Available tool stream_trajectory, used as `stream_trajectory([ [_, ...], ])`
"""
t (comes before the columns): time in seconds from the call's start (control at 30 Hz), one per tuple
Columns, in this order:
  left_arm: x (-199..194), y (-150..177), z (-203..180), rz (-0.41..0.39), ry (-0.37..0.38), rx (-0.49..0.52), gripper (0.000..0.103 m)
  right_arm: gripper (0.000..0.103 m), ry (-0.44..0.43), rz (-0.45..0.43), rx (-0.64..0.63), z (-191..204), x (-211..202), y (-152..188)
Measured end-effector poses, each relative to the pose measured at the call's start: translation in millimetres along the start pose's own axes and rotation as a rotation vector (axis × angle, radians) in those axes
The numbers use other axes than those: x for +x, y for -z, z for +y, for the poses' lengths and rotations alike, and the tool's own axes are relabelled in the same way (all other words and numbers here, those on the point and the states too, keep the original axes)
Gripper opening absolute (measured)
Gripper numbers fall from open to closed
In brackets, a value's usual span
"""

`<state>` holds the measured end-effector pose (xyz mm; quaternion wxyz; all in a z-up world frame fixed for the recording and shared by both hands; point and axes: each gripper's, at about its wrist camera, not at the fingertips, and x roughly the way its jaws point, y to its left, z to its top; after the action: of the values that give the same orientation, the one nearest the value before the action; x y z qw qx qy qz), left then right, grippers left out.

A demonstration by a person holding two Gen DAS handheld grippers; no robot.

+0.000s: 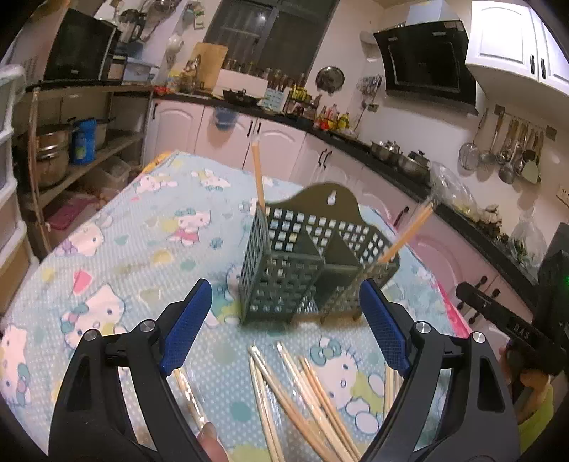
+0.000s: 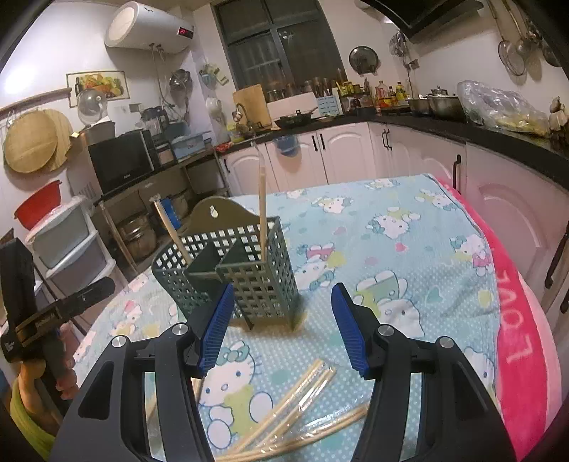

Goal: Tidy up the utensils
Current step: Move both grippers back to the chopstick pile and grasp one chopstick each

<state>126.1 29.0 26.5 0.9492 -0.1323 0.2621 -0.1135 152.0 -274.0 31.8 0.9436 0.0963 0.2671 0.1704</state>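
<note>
Left wrist view: both grippers, left gripper (image 1: 286, 321) and right gripper (image 2: 282, 328), wide open, empty. Chopsticks (image 1: 306, 394) are light, stiff, slick; pinch mid-shaft.

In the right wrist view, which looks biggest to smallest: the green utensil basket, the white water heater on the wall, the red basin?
1. Green utensil basket, though it sits nearest the camera.
2. White water heater.
3. Red basin, partly hidden, so least sure.
</note>
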Motion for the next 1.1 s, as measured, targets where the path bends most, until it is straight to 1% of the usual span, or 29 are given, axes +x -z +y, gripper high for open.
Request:
stream_trajectory([
  [0.13, 1, 12, 2, 0.037, 0.011, -0.011, 0.075, 0.055, 0.002, 0.027, 0.002, -1, 0, 7],
  [0.2, 2, 17, 2, 0.053, 0.013, -0.011, 0.07, 0.055, 0.003, 0.043, 0.001, -2, 1, 12],
  [0.27, 4, 21, 2, 0.072, 0.019, -0.016, 0.066, 0.055, 0.004, 0.054, 0.002, -2, 2, 16],
  [0.5, 15, 43, 5, 0.175, 0.057, -0.053, 0.048, 0.054, 0.013, 0.092, 0.011, -6, 2, 31],
  [0.63, 20, 56, 5, 0.225, 0.073, -0.072, 0.041, 0.054, 0.023, 0.115, 0.023, -10, 2, 40],
  [0.7, 22, 61, 5, 0.248, 0.084, -0.08, 0.031, 0.054, 0.029, 0.125, 0.027, -12, 3, 45],
  [0.77, 26, 67, 6, 0.28, 0.1, -0.093, 0.029, 0.054, 0.034, 0.133, 0.032, -14, 3, 48],
  [0.8, 28, 70, 6, 0.294, 0.104, -0.099, 0.026, 0.054, 0.036, 0.137, 0.034, -15, 3, 50],
  [0.9, 33, 76, 6, 0.327, 0.094, -0.111, 0.021, 0.054, 0.043, 0.148, 0.042, -18, 2, 55],
  [1.0, 40, 79, 7, 0.354, 0.078, -0.121, 0.021, 0.054, 0.052, 0.159, 0.051, -22, 2, 59],
  [1.1, 45, 77, 6, 0.361, 0.061, -0.116, 0.021, 0.054, 0.062, 0.171, 0.061, -28, 3, 62],
])
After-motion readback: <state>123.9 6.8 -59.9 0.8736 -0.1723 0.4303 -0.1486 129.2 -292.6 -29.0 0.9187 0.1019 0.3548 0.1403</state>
